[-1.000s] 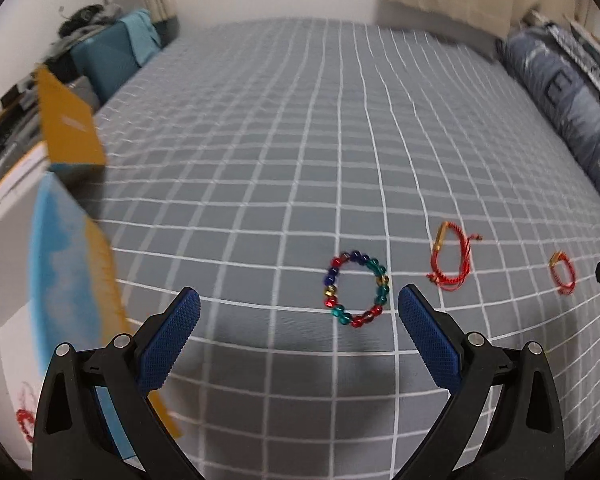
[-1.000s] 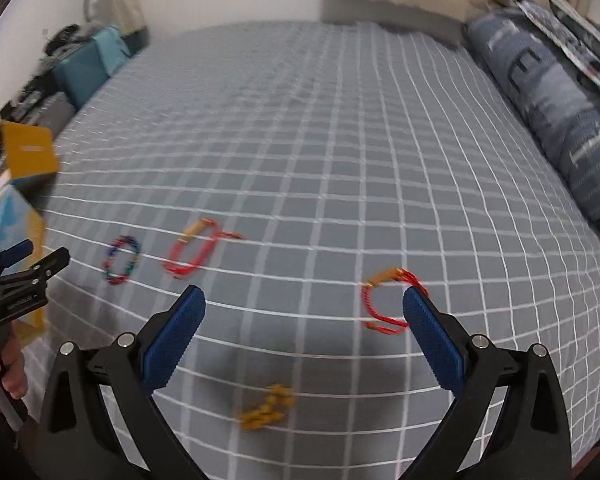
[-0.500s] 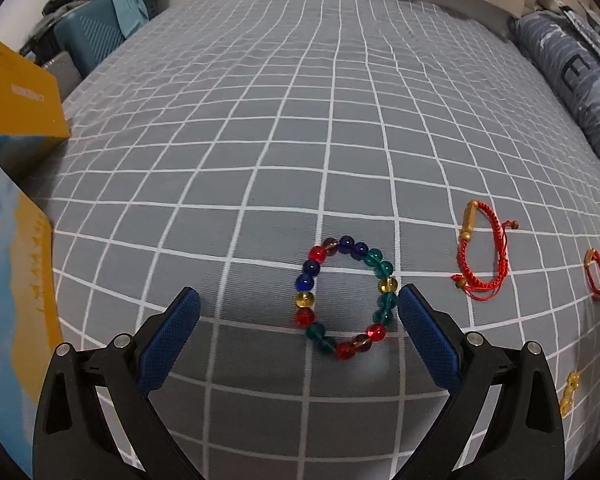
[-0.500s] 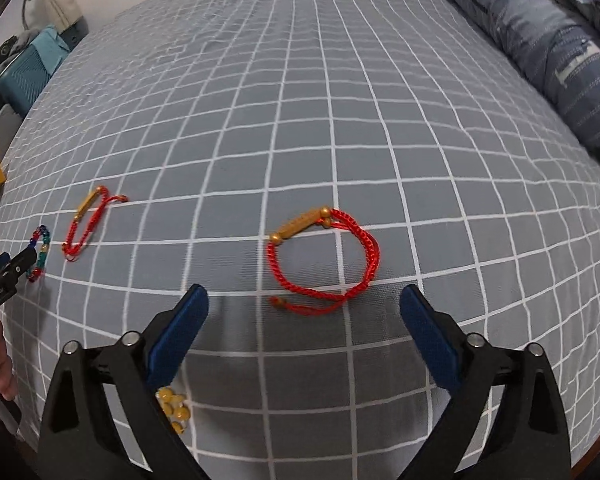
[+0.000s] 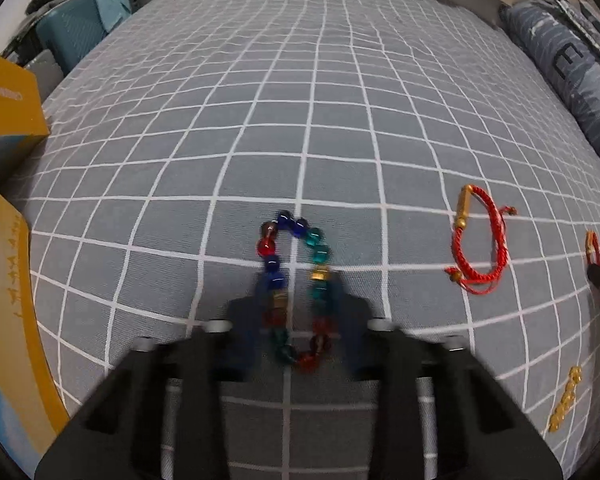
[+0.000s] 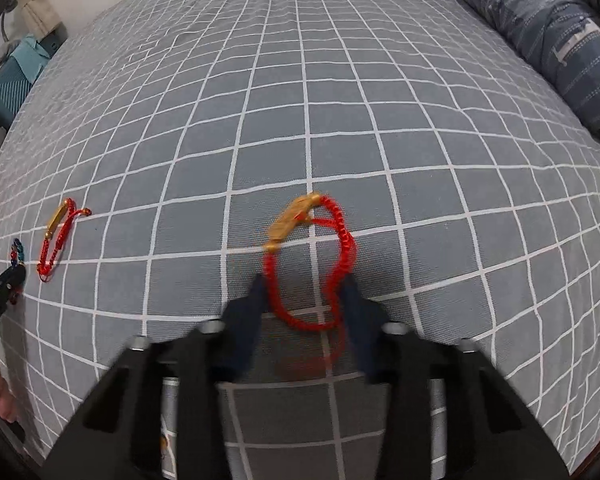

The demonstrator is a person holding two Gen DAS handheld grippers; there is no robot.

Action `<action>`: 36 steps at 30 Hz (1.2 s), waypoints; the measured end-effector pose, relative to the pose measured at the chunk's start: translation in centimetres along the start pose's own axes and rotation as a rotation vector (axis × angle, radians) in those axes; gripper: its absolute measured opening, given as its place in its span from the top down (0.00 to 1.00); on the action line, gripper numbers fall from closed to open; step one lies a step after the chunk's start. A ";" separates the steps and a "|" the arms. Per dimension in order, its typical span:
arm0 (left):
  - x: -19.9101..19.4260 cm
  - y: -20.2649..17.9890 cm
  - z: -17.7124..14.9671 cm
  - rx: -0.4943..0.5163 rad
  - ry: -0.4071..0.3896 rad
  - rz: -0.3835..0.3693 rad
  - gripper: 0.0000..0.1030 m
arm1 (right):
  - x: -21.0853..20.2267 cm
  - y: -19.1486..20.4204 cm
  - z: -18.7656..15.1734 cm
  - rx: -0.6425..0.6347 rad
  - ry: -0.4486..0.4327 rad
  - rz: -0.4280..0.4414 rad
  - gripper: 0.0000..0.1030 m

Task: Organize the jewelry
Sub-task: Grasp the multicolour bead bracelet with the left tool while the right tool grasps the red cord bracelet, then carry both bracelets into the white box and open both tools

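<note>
The bead bracelet [image 5: 296, 286] lies on the bed [image 5: 300, 100], on a grey sheet with white squares. It has red, blue, green and gold beads. The left gripper [image 5: 298, 280] points down at it, and its jaws are closing with the bracelet between them. The ring of beads is squeezed long and thin, with a blue pad on each side.

A red string bracelet [image 6: 312, 264] with a gold bar lies on the same bed. The right gripper [image 6: 304, 284] is over it, and its jaws are closing too, with the red loop between them and bent narrow.

Another red string bracelet [image 5: 476, 246] lies between the two, apart from both. A little gold bead chain [image 5: 565, 400] lies near it. A yellow box [image 5: 8, 100] stands at the left edge of the bed
</note>
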State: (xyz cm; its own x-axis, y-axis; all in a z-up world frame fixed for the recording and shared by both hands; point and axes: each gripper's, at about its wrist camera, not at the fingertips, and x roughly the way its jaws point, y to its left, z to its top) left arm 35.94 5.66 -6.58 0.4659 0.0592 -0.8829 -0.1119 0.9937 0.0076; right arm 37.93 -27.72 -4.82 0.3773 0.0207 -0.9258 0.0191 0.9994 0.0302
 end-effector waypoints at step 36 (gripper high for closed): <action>-22.1 6.8 -8.7 -0.069 -0.190 0.052 0.91 | -18.6 10.2 -8.3 -0.141 -0.247 0.136 0.95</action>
State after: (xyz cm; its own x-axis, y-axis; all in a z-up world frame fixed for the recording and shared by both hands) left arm 17.24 10.29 8.87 0.6145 0.1340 -0.7774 -0.1974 0.9802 0.0128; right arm 23.41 -17.69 9.58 0.5815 0.1637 -0.7969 -0.1691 0.9825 0.0784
